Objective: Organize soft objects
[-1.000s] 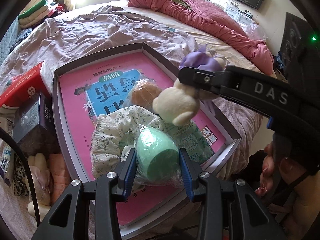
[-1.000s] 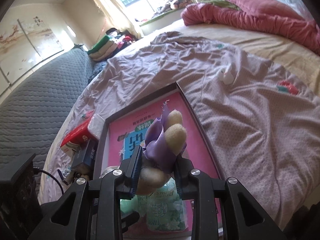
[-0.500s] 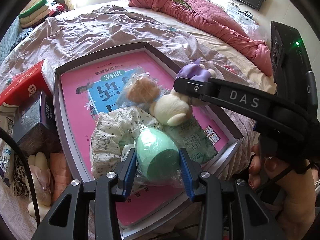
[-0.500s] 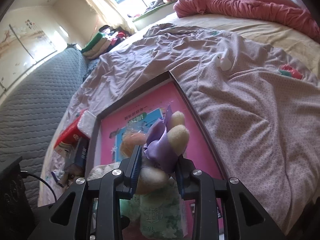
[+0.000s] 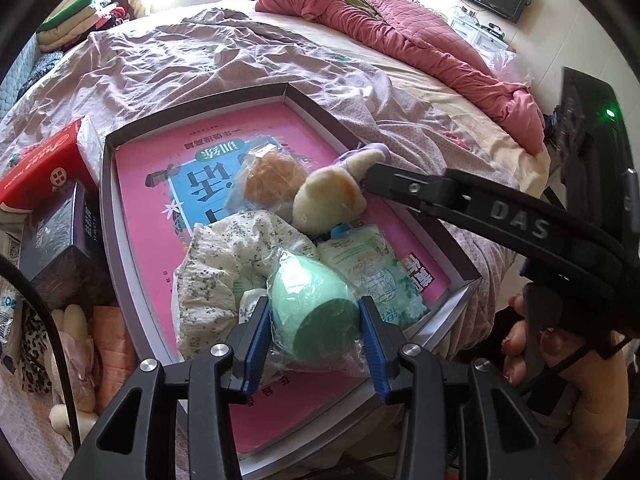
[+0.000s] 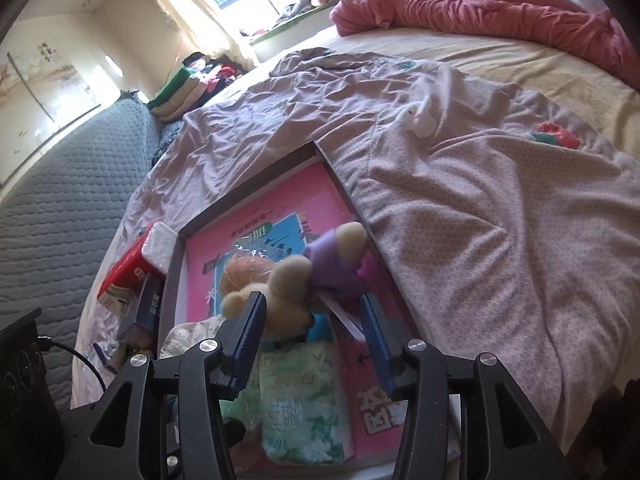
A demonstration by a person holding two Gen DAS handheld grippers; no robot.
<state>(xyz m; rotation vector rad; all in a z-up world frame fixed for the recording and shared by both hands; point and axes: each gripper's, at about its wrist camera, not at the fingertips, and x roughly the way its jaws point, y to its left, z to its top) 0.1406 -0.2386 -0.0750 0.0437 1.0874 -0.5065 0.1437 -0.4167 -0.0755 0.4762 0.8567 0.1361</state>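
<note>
My left gripper (image 5: 314,312) is shut on a mint-green sponge in a clear bag (image 5: 308,300), low over the near end of a grey tray (image 5: 108,200) lined with a pink book. A cream plush toy in a purple dress (image 5: 328,200) (image 6: 288,280) lies in the tray beside a bagged orange-brown puff (image 5: 272,180). Around the toy, the jaws of my right gripper (image 6: 311,304) are opening, and their blue pads stand off its sides. In the left wrist view the right gripper's finger (image 5: 400,188) ends beside the toy.
A floral cloth (image 5: 224,264) and a green tissue pack (image 5: 376,276) also lie in the tray. A red box (image 5: 40,164) and a dark box (image 5: 60,240) flank it on the left. A small white toy (image 6: 418,118) sits on the mauve bedspread. A hand (image 5: 532,344) holds the right gripper.
The right gripper came down with the plush toy and its jaws spread off it, so the toy now lies in the tray. The left gripper kept still on the sponge.
</note>
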